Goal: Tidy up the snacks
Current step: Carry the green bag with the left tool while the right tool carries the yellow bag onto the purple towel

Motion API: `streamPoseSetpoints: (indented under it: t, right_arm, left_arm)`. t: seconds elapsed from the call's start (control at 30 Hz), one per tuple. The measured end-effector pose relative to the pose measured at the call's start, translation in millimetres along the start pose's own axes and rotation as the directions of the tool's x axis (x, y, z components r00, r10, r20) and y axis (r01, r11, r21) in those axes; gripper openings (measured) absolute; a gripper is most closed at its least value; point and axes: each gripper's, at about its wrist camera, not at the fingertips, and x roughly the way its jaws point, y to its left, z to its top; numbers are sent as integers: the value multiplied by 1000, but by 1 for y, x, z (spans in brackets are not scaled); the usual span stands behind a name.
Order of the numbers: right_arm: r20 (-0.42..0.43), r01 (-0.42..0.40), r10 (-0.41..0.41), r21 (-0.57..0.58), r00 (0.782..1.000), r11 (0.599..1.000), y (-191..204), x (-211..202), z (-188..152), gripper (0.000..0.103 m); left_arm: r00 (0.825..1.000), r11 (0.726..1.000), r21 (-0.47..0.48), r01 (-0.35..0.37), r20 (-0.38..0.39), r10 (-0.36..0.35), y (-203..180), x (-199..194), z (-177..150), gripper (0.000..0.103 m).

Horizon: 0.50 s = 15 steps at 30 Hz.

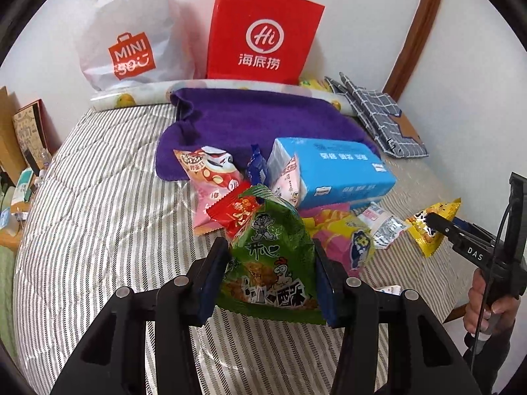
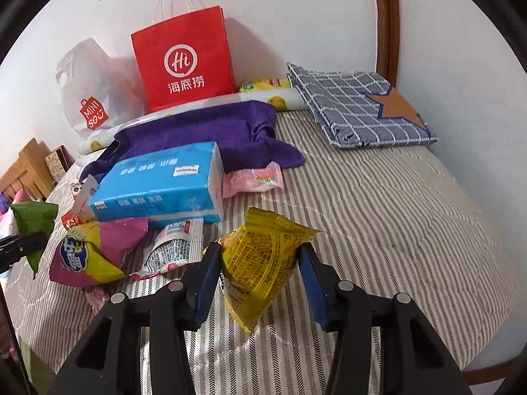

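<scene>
My left gripper (image 1: 270,247) is shut on a green snack packet (image 1: 273,263), held just above the striped bed cover (image 1: 98,197). My right gripper (image 2: 259,250) is shut on a yellow snack packet (image 2: 260,263), also lifted off the cover. In the left wrist view the right gripper (image 1: 441,227) shows at the right edge with the yellow packet (image 1: 425,233) and a hand (image 1: 487,302) below it. A pile of snacks lies between them: a pink packet (image 1: 214,177), a red packet (image 1: 234,212), a small blue packet (image 1: 257,168) and a yellow-and-pink bag (image 2: 92,253).
A blue tissue pack (image 2: 158,187) lies among the snacks on a purple towel (image 1: 263,121). A red paper bag (image 1: 263,36) and a white plastic bag (image 1: 128,39) stand against the wall. A folded checked cloth (image 2: 355,108) lies at the back right. Shelves with clutter (image 1: 23,151) stand left.
</scene>
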Motion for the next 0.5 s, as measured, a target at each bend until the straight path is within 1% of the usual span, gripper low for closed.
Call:
streamPoseSetpoints:
  t: [0.5]
  right_arm:
    - [42,-7,7,7,999,1000,0,-14,13,45]
  left_arm:
    - [999,999,19,27,27,-28,-19,-4,8,49]
